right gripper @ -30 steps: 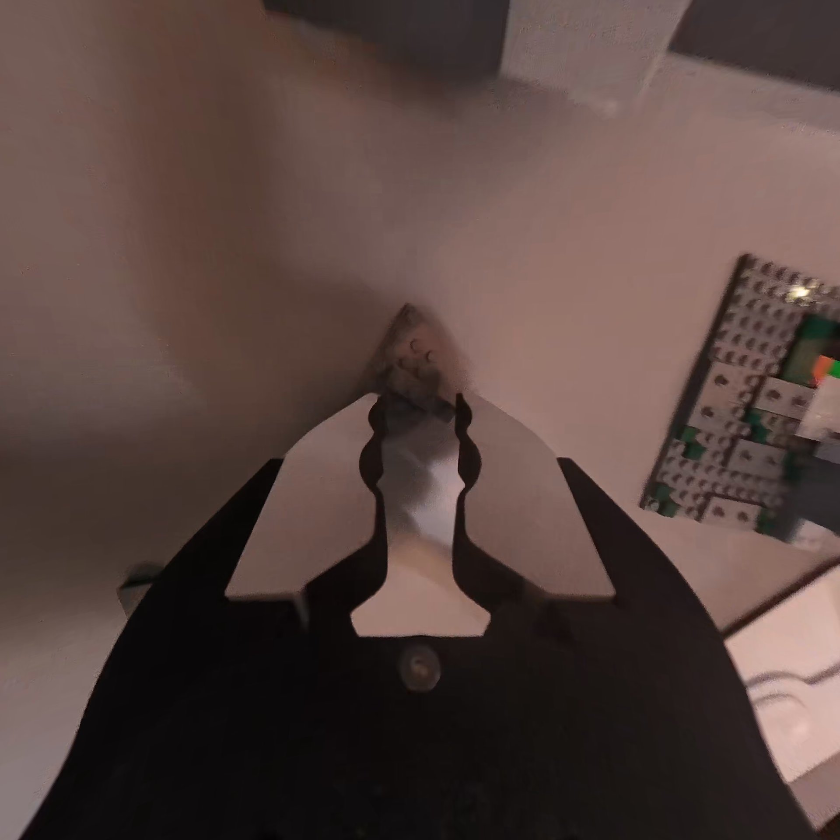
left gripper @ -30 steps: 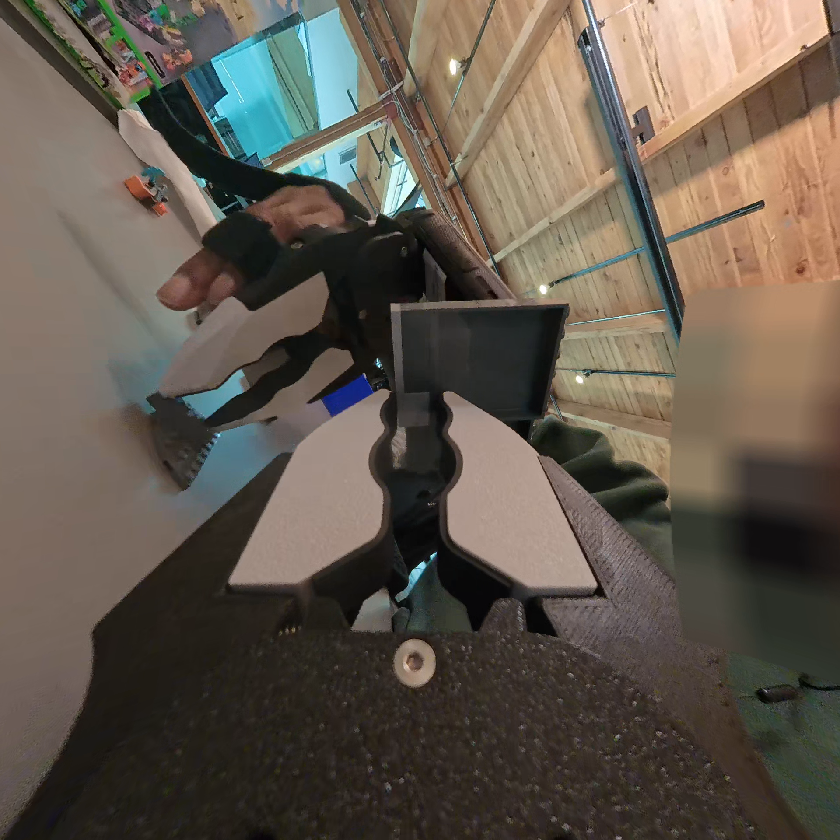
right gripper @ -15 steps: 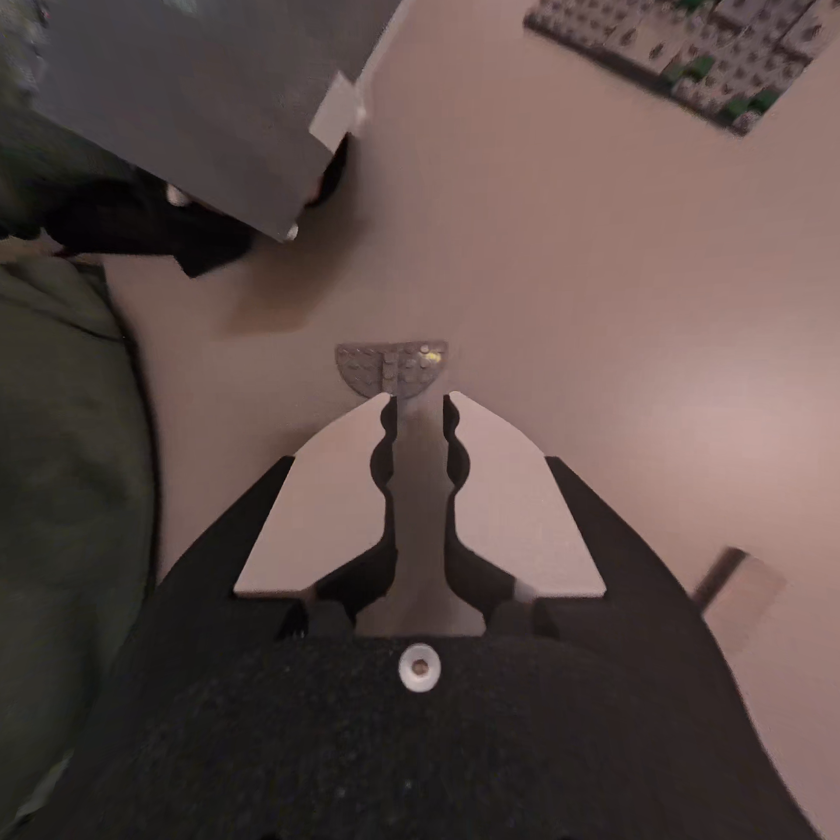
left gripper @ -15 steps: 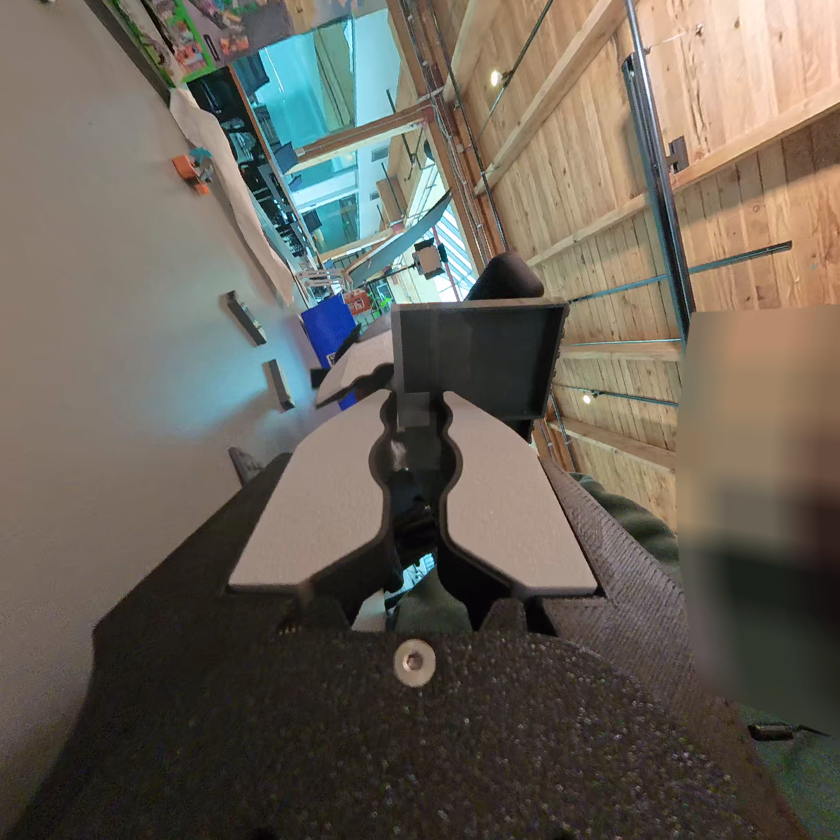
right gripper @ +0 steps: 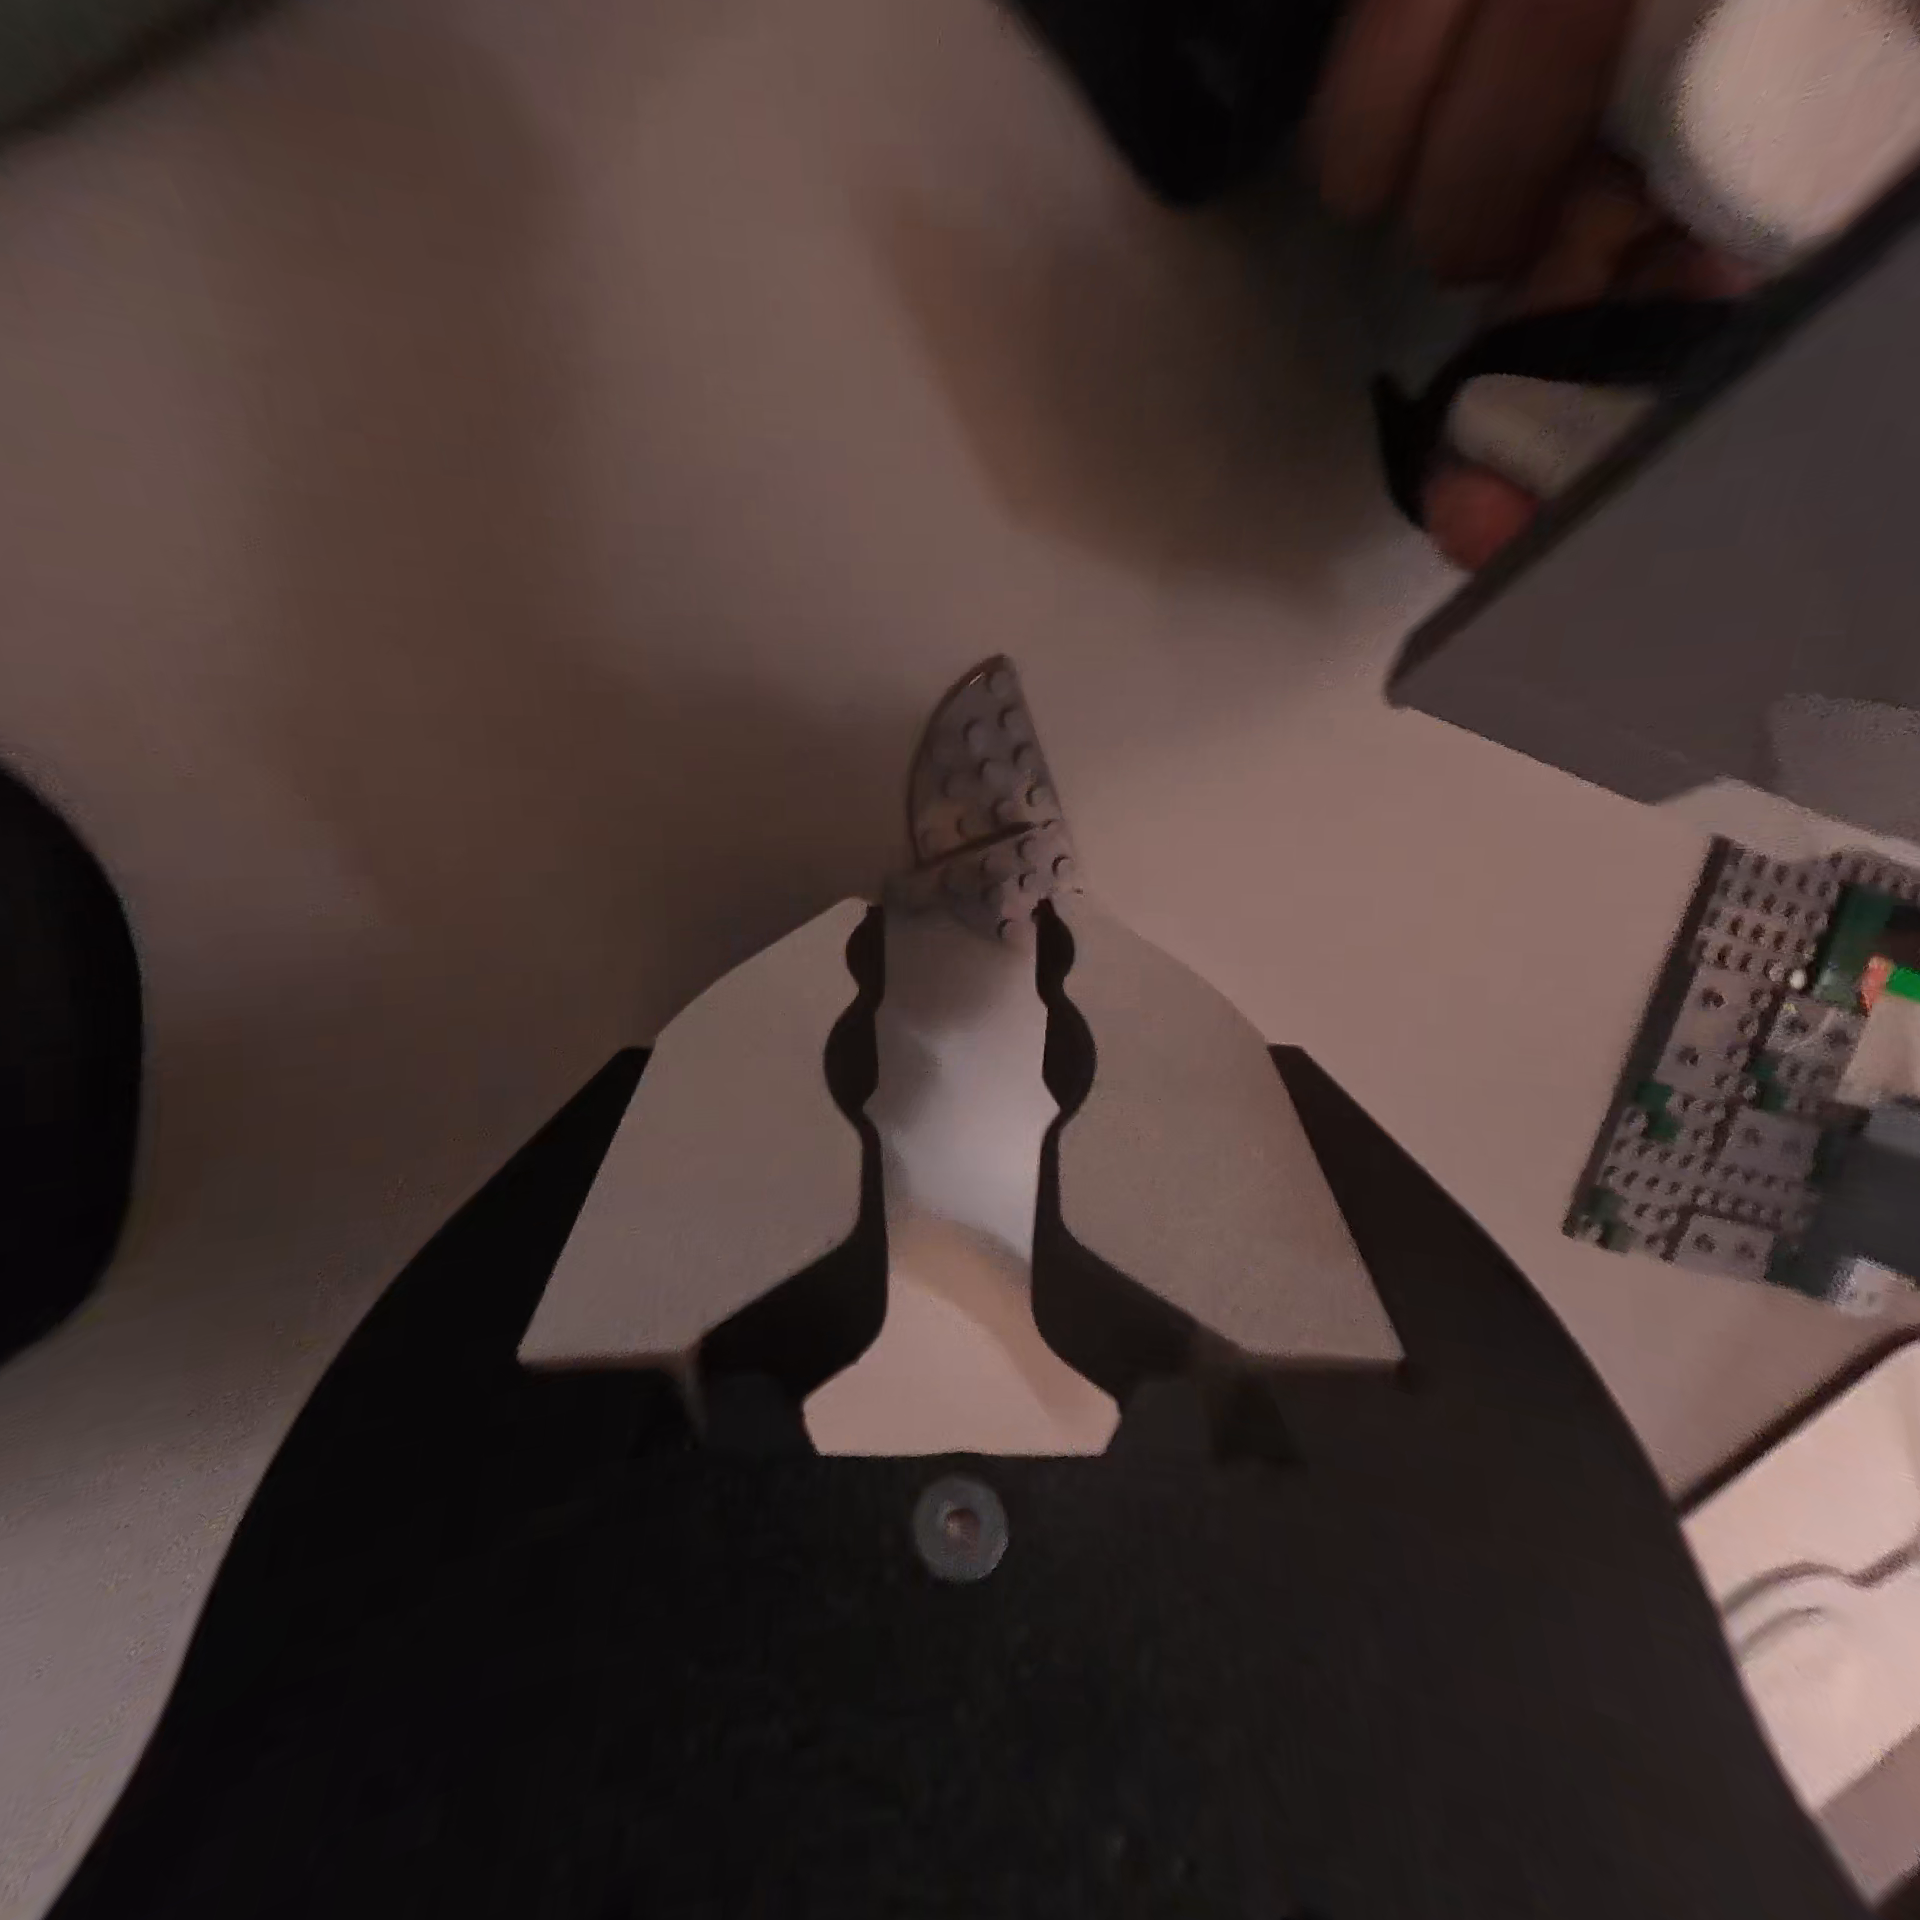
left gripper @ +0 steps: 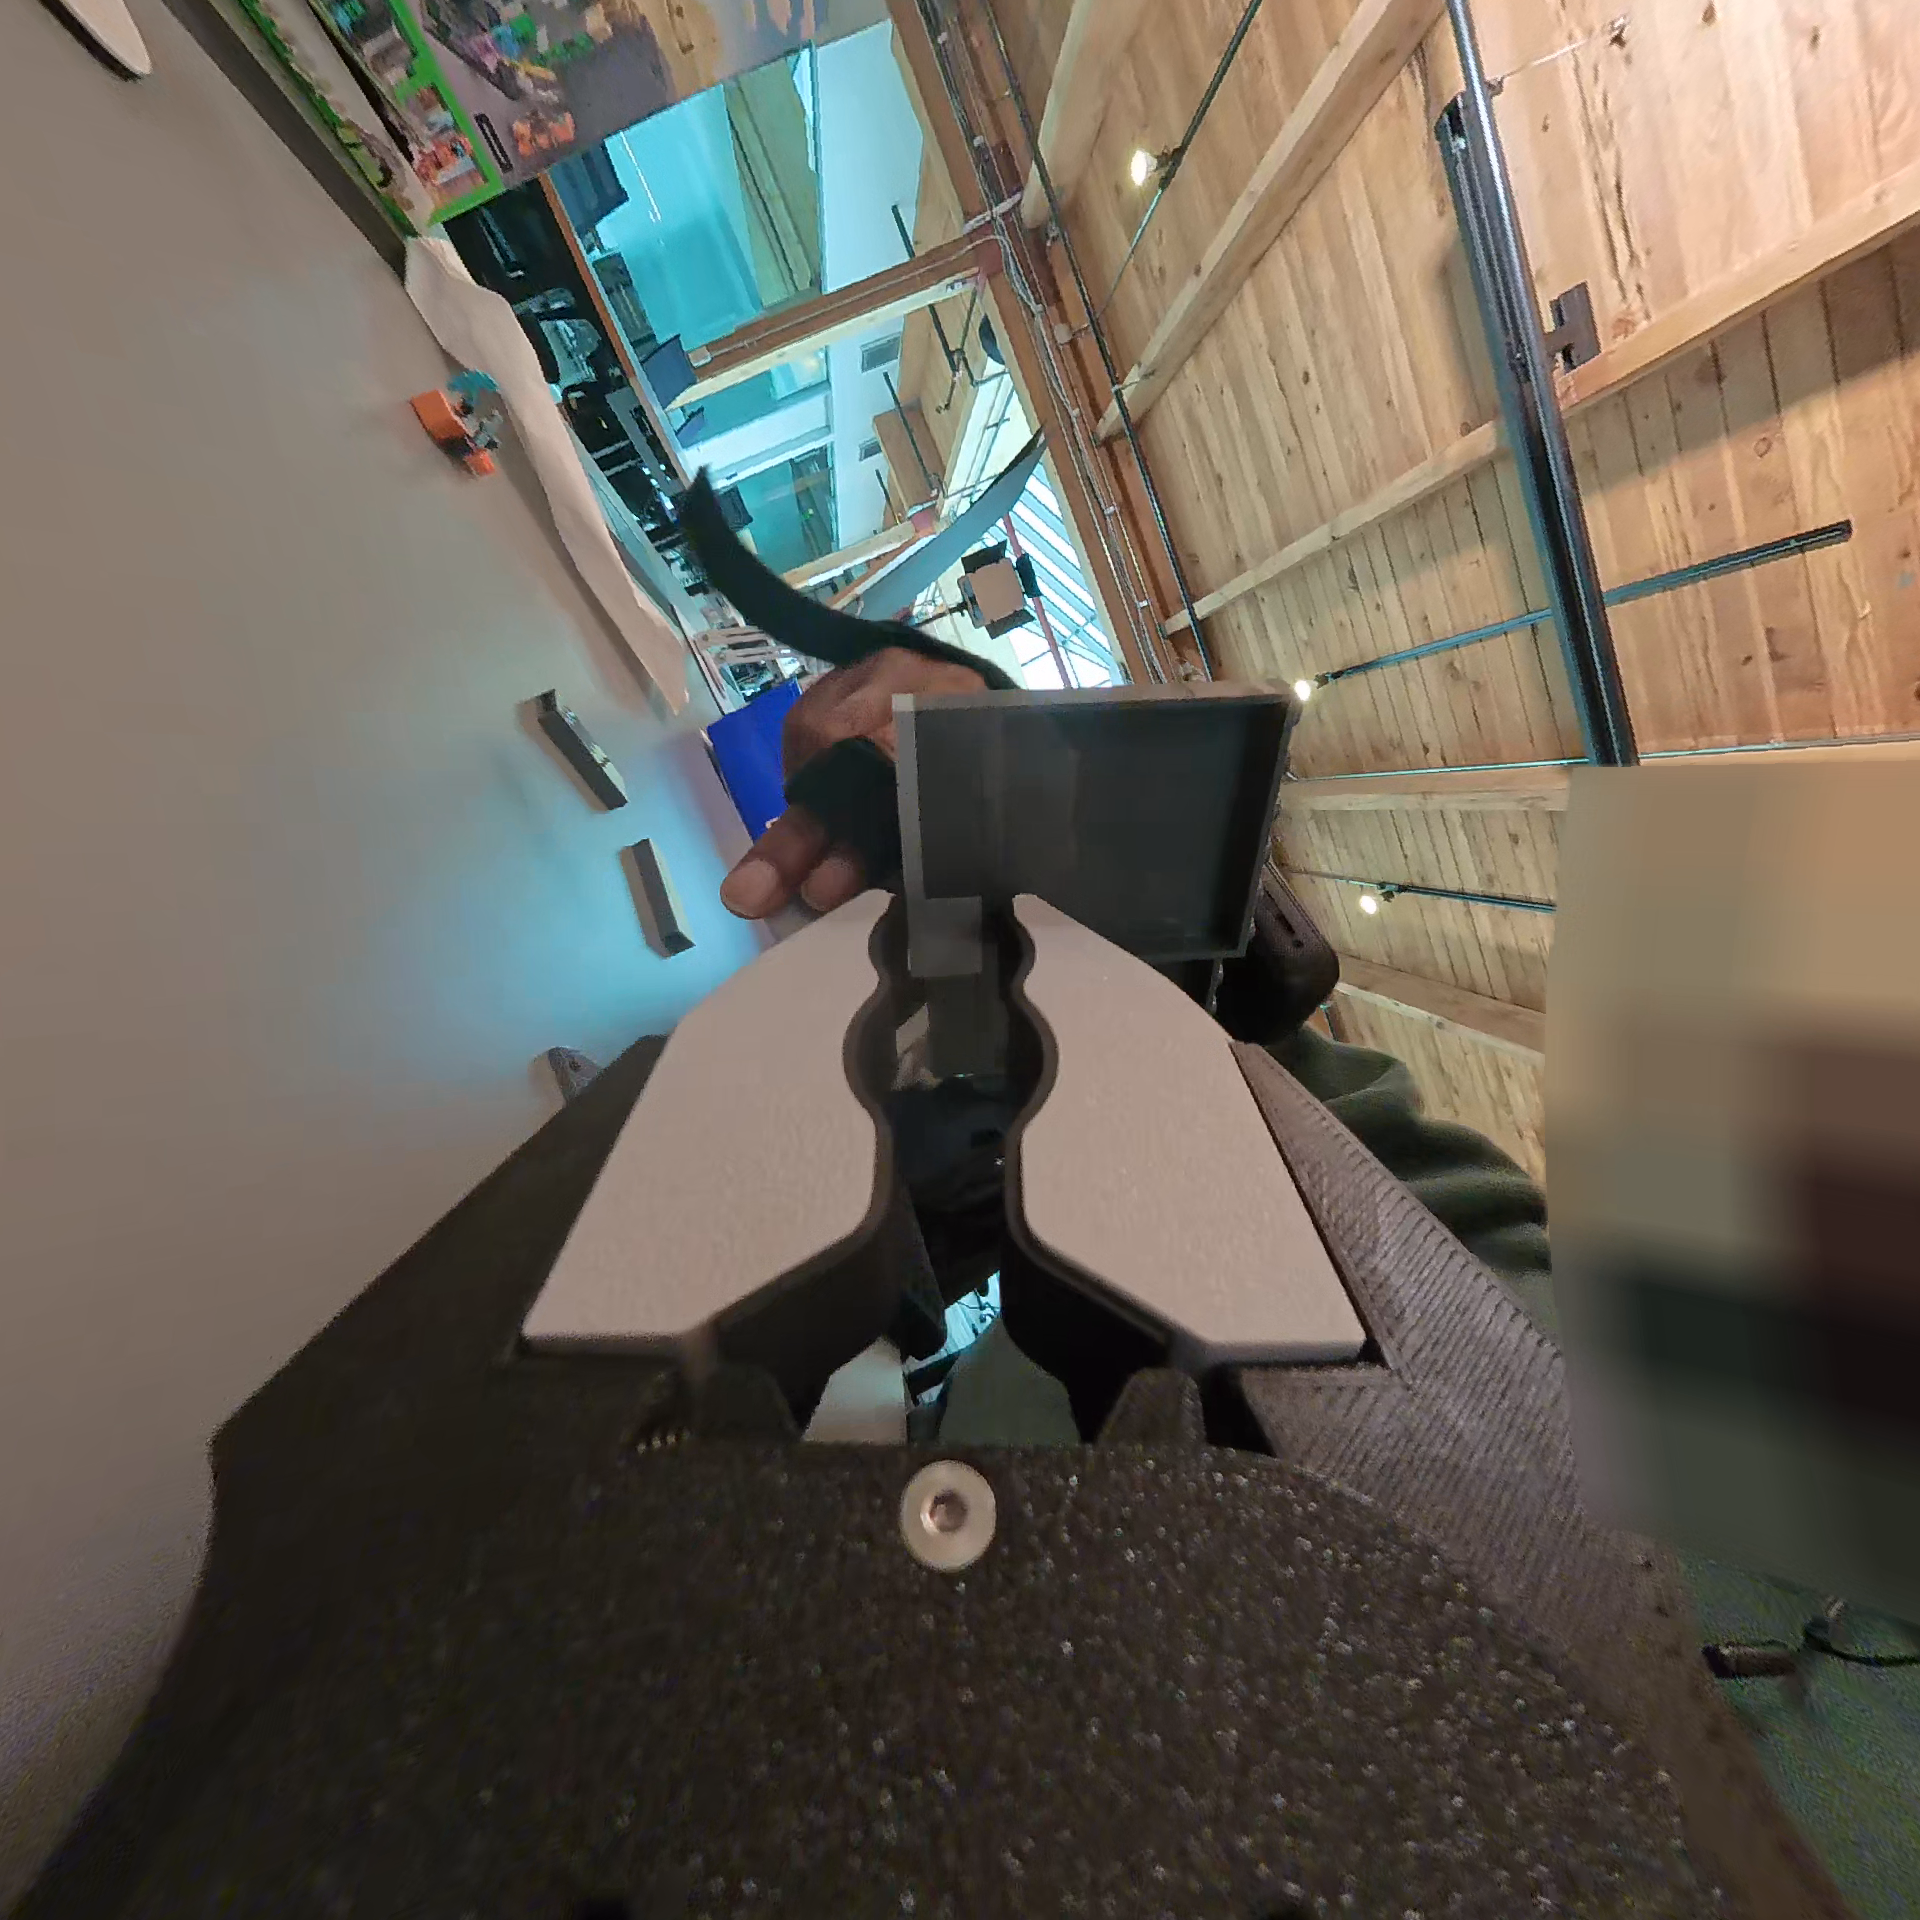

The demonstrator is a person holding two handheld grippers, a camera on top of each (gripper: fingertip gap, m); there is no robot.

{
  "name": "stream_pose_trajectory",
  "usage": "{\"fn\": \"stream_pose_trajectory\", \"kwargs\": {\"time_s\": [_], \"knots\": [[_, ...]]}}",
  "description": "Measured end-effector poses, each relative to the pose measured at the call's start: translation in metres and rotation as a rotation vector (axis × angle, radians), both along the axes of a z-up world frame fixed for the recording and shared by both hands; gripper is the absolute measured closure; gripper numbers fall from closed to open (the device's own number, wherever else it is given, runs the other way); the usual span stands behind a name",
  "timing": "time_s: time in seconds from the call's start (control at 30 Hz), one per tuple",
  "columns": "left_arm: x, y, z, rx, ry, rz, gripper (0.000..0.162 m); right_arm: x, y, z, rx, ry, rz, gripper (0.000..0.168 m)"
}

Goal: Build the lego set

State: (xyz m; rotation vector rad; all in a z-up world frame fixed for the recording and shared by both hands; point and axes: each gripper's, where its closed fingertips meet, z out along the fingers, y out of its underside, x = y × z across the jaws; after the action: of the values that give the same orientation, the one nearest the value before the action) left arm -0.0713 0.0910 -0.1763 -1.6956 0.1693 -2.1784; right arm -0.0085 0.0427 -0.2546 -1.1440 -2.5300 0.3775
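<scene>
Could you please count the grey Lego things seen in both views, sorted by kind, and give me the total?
Long dark bricks: 2
Dark grey panel: 1
Rounded grey plates: 2
Grey studded base build: 1
Total: 6

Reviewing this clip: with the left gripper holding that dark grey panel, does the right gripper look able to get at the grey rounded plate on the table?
Probably yes. The right gripper already has the grey rounded plate at its fingertips, nothing between them; the dark grey panel sits off to one side.

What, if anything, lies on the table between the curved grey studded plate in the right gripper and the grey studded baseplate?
Nothing visible: bare white table separates the curved grey studded plate, pinched by the right gripper, from the grey studded baseplate.
</scene>
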Motion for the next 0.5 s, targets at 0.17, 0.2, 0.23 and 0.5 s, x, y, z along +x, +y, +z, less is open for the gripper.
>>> {"fn": "stream_pose_trajectory", "kwargs": {"time_s": [0.17,0.2,0.23,0.5], "knots": [[-0.005,0.006,0.001,0.023,0.007,0.03,0.146,0.004,0.0,-0.002,0.083,-0.108,0.206,0.138],[-0.006,0.006,0.002,0.031,0.006,0.035,0.146,0.003,0.0,-0.002,0.106,-0.112,0.249,0.136],[-0.007,0.007,0.002,0.037,0.007,0.041,0.146,0.001,-0.002,-0.002,0.122,-0.108,0.291,0.134],[-0.013,0.01,0.003,0.05,0.004,0.067,0.147,-0.013,-0.003,-0.017,0.217,-0.115,0.515,0.13]]}}
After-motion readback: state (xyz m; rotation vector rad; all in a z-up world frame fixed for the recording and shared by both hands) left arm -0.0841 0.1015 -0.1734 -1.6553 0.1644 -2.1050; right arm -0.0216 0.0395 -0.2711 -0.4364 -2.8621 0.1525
